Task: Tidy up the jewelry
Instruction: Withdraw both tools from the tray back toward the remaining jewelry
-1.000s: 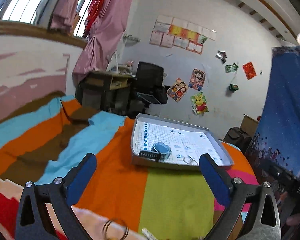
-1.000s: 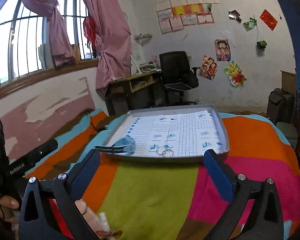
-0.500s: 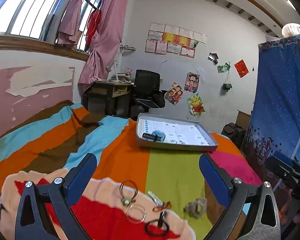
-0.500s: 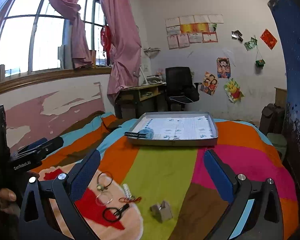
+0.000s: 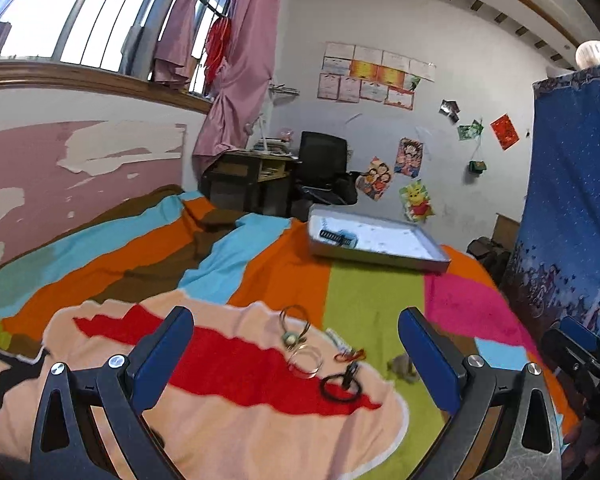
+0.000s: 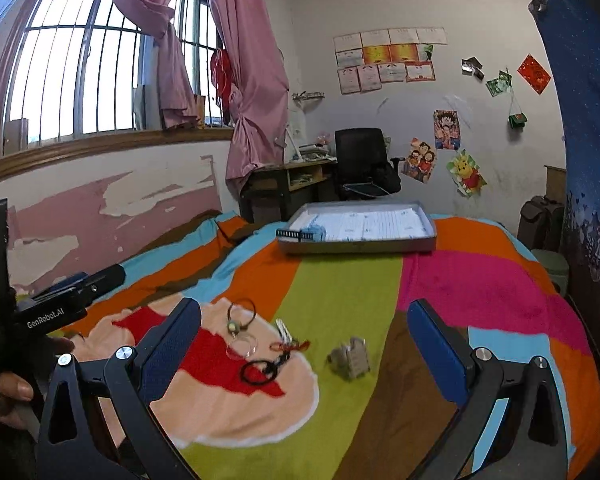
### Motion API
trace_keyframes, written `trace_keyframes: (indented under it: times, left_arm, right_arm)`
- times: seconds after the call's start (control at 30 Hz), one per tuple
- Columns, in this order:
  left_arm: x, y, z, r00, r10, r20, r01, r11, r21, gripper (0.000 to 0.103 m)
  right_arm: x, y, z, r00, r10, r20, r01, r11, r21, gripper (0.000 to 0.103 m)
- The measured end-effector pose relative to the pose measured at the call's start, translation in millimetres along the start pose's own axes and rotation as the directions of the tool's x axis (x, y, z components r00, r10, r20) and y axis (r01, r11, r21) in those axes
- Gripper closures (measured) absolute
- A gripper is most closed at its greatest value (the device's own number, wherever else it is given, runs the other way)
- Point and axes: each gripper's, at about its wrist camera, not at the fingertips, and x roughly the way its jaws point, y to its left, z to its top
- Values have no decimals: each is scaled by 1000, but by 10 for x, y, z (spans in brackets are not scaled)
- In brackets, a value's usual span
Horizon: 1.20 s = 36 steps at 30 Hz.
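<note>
Both your left gripper (image 5: 296, 354) and right gripper (image 6: 304, 340) stand wide apart, empty; the jewelry (image 6: 260, 344) lies loose on the blanket (image 6: 340, 292) just ahead; judge it light, thin and slippery, so pinch each ring across its rim; the tray (image 6: 356, 245) sits at twelve o'clock, well beyond; nothing blocks you.

Striped bed (image 6: 348, 292), jewelry scattered up front.
Grey tray (image 6: 360, 245) at the far end; bracelets (image 6: 242, 312), black ring (image 6: 258, 372), small box (image 6: 350, 356) lying near.
</note>
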Motion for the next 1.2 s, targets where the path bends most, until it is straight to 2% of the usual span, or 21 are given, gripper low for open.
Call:
trace_keyframes:
  times: [0.3,0.47,0.7,1.03,1.1,1.2]
  left_arm:
    - [-20,81,-256,993,59,-100,-61,998,-14,0]
    - [-24,57,-296,992,73,-104,-74,997,-4,0]
    - [-10,-15,-319,991,82,-105,-79,996,31,0]
    - [148,66,-342,977,103,-187,-105,994,0,0]
    - [218,73,-352,973,95,-211,-99,995,-11,0]
    - [333,69,-365,970,46,-238,-57,998,-41,0]
  right_arm:
    - [-22,-34,-249,997,-34,-63,35,999,18,1]
    - [35,-40,-360,994,-33,-106,36,999,25,1]
    - [81,4,-436,992,-39,-117,40,999,4,1]
    - [135,-29,-451,990,-59,-131,62,998,23,1]
    - [157,-52,-451,989,-63,-136,68,997,31,1]
    - [248,-120,-446,985,-53,-166,63,996,58,1]
